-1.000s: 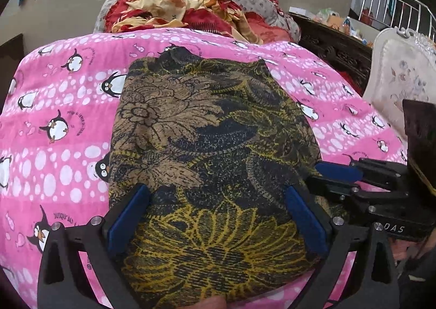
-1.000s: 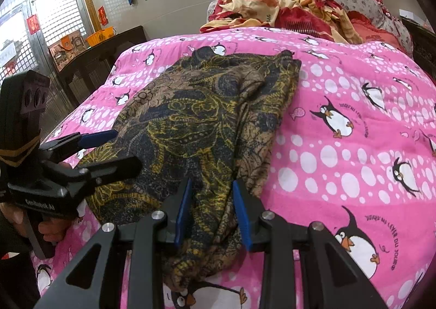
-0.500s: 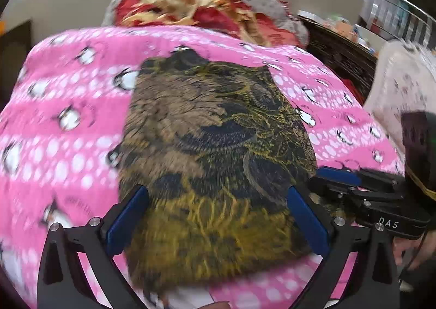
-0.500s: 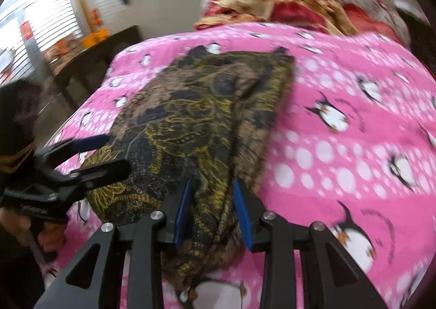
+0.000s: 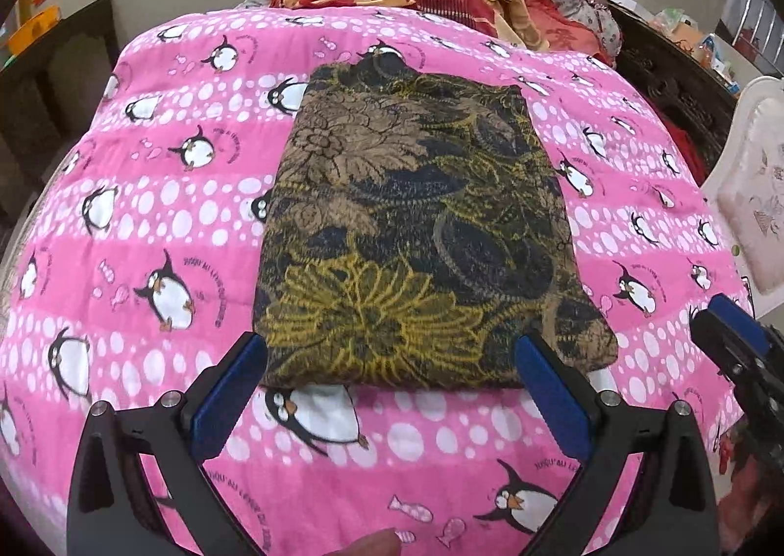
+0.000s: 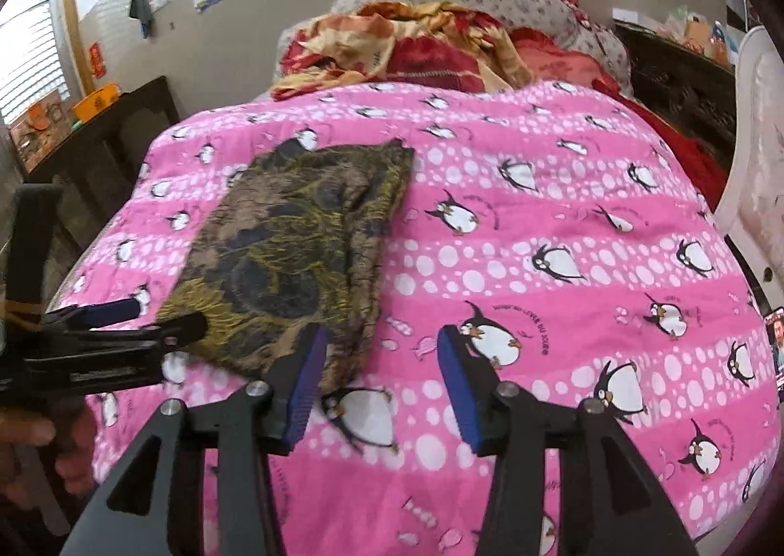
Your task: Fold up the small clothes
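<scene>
Cloth [image 5: 416, 237] folded flat on bedspread [image 5: 147, 193], soft, light, limp; best pinched at near corners. Left gripper [image 5: 389, 389] wide open, empty. Right gripper [image 6: 379, 384] just opened, nothing between pads.

Both views are evenly lit by soft daylight, which seems to come from the window [image 6: 29, 61] at ten o'clock in the right wrist view. Shadows are weak. Fisheye distortion bends the pink penguin blanket [image 5: 147, 223] toward dark corners. The right wrist view is slightly blurred.
</scene>
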A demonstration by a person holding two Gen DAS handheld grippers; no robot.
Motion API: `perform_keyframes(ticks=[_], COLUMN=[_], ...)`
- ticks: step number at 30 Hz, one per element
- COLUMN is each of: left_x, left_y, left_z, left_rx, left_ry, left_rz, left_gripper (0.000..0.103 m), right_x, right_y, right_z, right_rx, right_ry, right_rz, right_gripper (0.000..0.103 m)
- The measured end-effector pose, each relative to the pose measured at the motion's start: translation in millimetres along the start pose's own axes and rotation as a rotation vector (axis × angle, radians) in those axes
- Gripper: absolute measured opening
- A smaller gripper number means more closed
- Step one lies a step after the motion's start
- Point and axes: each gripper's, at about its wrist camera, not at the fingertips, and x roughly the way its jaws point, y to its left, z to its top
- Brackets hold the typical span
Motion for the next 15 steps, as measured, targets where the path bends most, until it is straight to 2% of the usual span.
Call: perform_keyframes(ticks=[15], left_x=[-9.5], left_y=[2.0], left_z=[-5.4], left_rx=[0.003], left_ry=[-0.019], left_rz=[0.010], left_gripper=[0.086], right_x=[-18.1], right_y=[8.9], right_z=[-9.1], right_rx=[-0.007], right_ry=[-0.016], right_rz=[-0.008], right_gripper=[0.050])
